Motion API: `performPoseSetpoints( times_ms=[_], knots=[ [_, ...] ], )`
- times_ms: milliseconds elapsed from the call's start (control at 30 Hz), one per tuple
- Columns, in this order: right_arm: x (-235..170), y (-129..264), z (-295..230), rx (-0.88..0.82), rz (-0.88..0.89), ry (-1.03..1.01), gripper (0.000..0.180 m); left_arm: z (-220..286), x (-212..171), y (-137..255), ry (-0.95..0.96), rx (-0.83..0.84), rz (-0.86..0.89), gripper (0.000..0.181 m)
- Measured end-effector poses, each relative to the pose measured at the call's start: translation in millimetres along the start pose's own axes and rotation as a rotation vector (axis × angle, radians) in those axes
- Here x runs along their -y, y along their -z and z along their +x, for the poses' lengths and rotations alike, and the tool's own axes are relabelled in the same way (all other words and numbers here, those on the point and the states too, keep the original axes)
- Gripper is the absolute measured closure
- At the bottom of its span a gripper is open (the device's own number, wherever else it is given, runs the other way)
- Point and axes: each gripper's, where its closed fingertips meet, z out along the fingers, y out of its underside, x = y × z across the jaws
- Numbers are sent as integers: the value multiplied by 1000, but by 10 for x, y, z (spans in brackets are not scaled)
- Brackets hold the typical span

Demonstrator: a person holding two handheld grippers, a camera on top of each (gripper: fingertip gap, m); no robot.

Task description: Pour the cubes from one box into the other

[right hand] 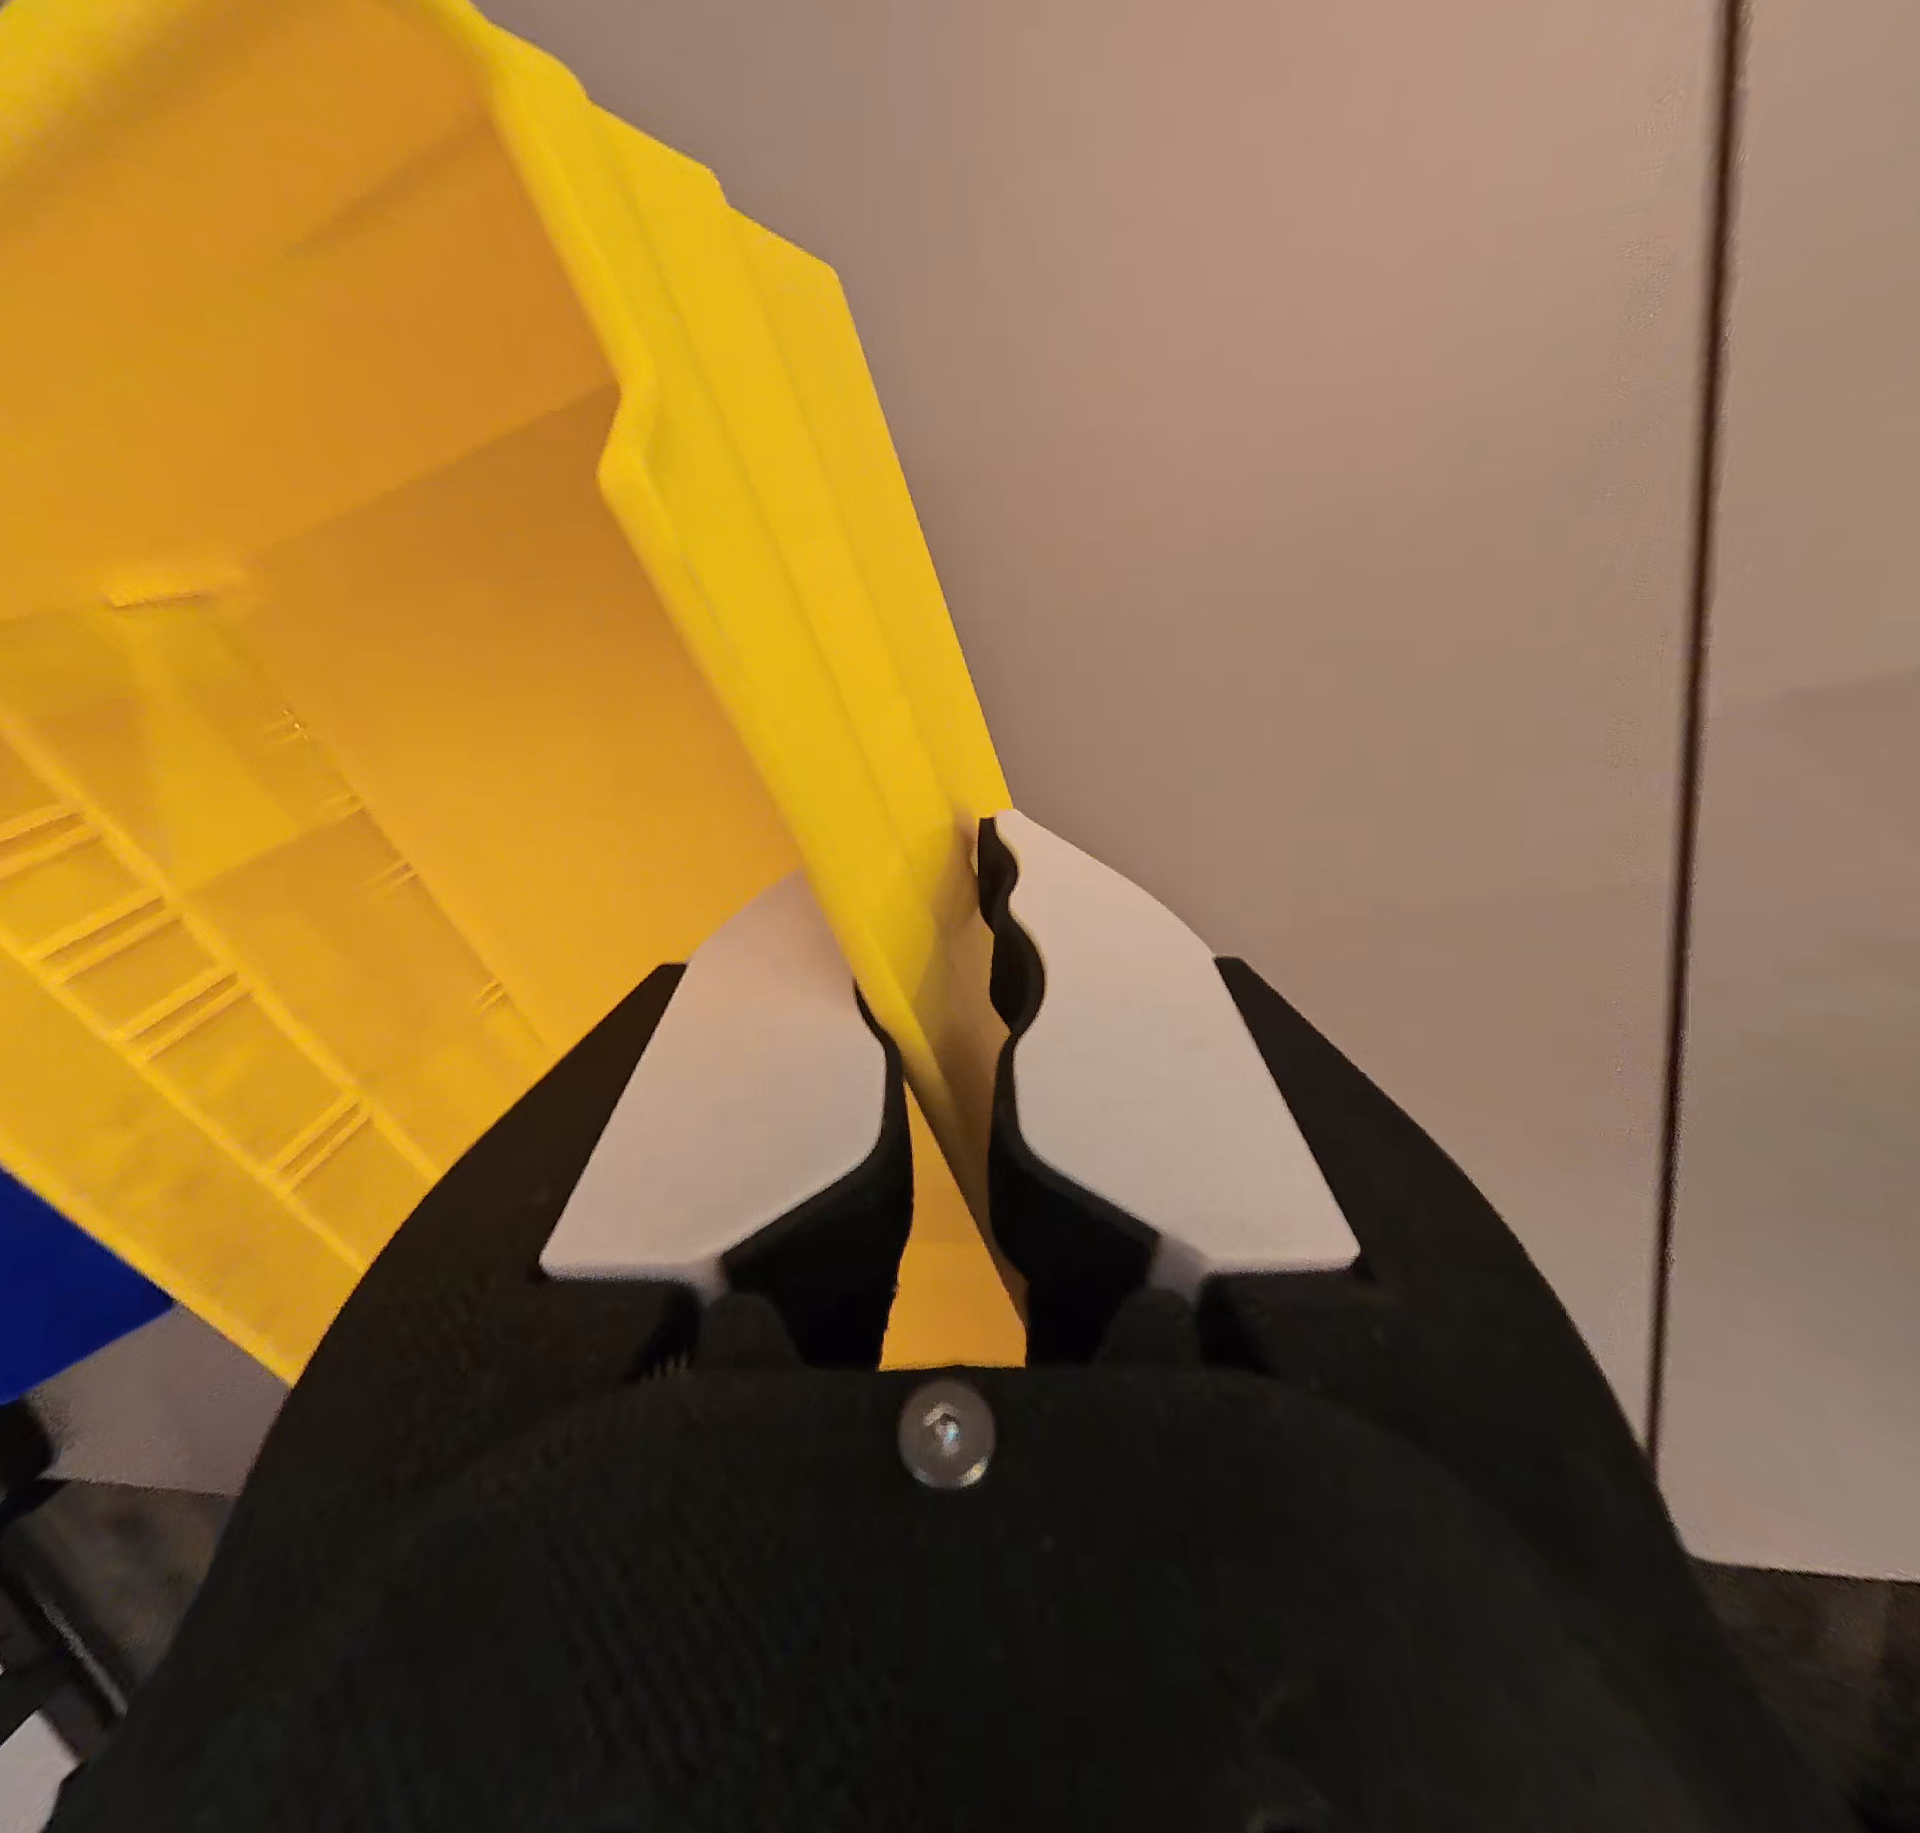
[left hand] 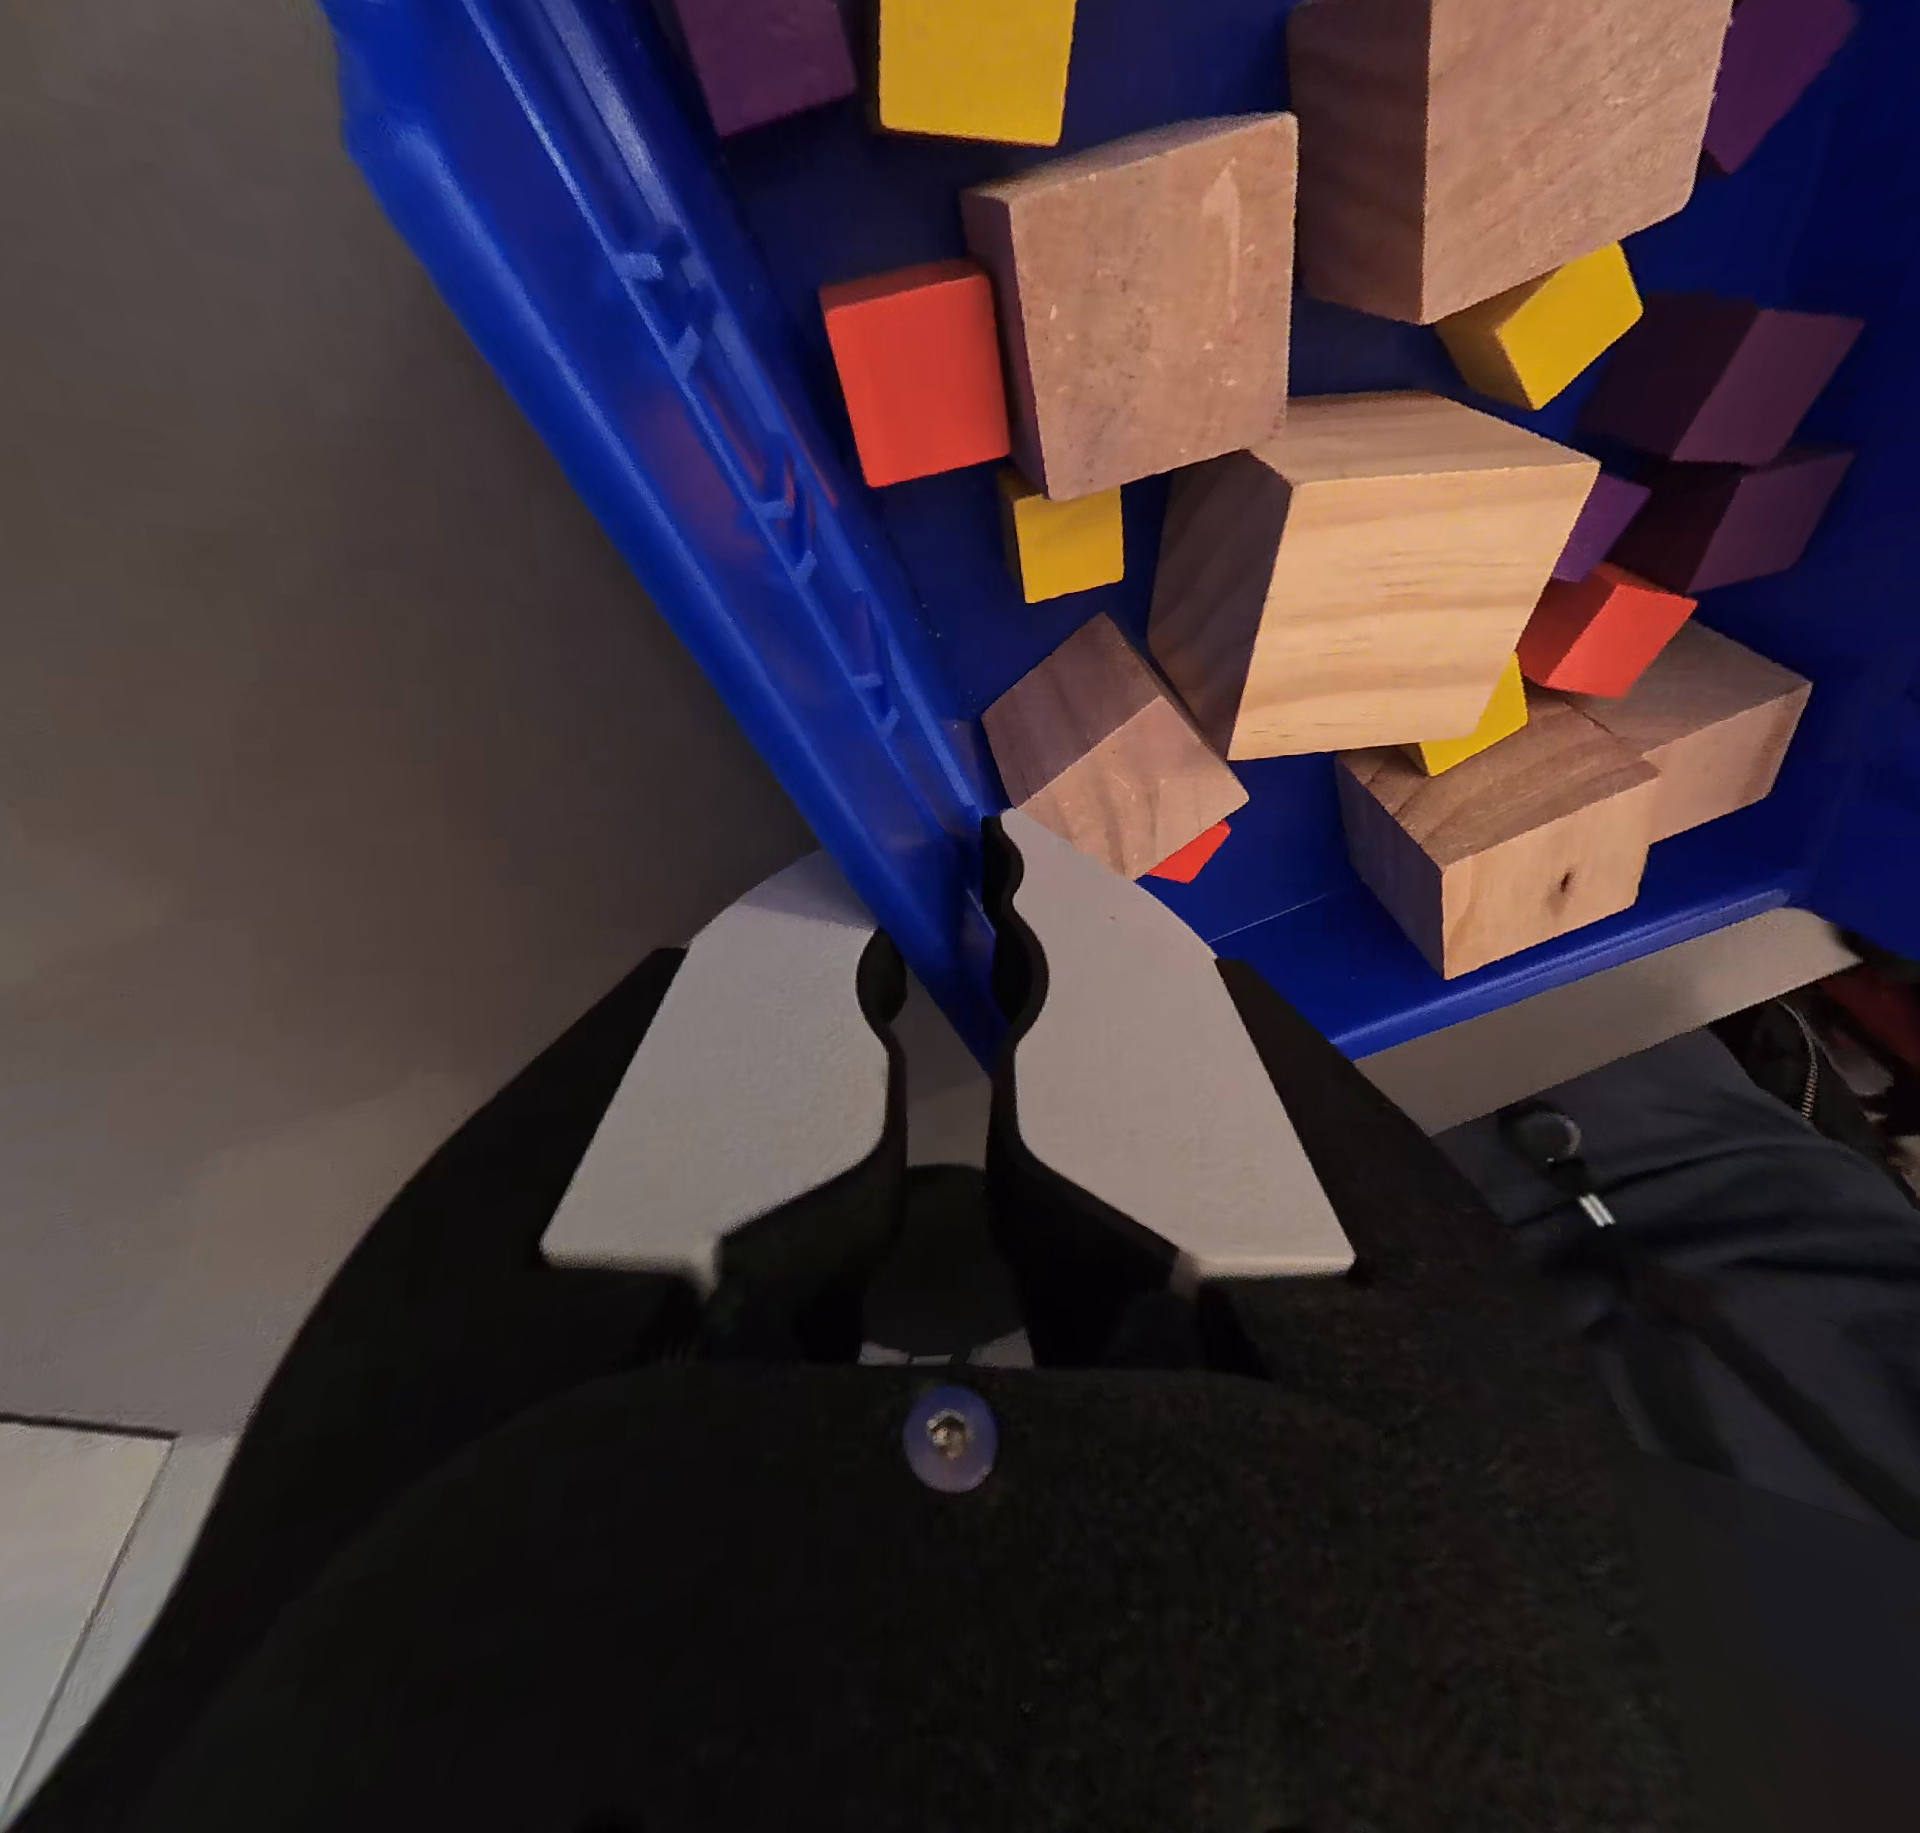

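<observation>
Cubes point(left hand: 1371, 578) fill blue box point(left hand: 665, 453), left tongs point(left hand: 951, 910) clamping it; right tongs point(right hand: 935, 910) clamp yellow box point(right hand: 364, 536).

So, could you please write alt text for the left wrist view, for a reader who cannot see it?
The left gripper is clamped on the rim of a tilted blue box holding a jumble of plain wooden cubes and smaller purple, yellow and orange ones. A plain grey wall lies behind.

A plain, matte beige-grey wall point(right hand: 1351, 433) fills the backdrop under warm, dim indoor light, split by a thin dark vertical seam point(right hand: 1704, 640) beside a paler panel point(right hand: 1829, 744). Below, a dark floor strip point(right hand: 1829, 1617) shows; elsewhere, pale grey floor tiles point(left hand: 62, 1575).
</observation>
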Motion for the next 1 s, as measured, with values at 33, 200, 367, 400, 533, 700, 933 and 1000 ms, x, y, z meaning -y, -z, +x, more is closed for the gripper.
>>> performPoseSetpoints(
  times_ms=[33,200,367,400,533,700,933,1000],
  knots=[
    [10,-54,-94,14,-12,1,169,-159,-96,9,14,2,1,170],
    [-56,-423,-589,64,-113,15,170,-923,-630,62,119,50,-20,168],
    [-138,-721,-913,57,-207,14,171,-1495,-1080,87,181,80,-7,167],
    [-139,-742,-973,62,-213,17,171,-1587,-1151,89,189,87,-1,167],
    [-129,-778,-1194,76,-217,51,169,-1855,-1367,97,225,89,25,169],
    [148,-414,-1295,-22,-89,71,160,-1912,-1444,90,231,33,77,172],
    [691,684,-2706,-70,440,430,156,-1906,-1493,75,263,10,93,174],
    [509,805,-3499,143,508,510,149,-1906,-1513,71,274,-5,98,175]
  ],
)
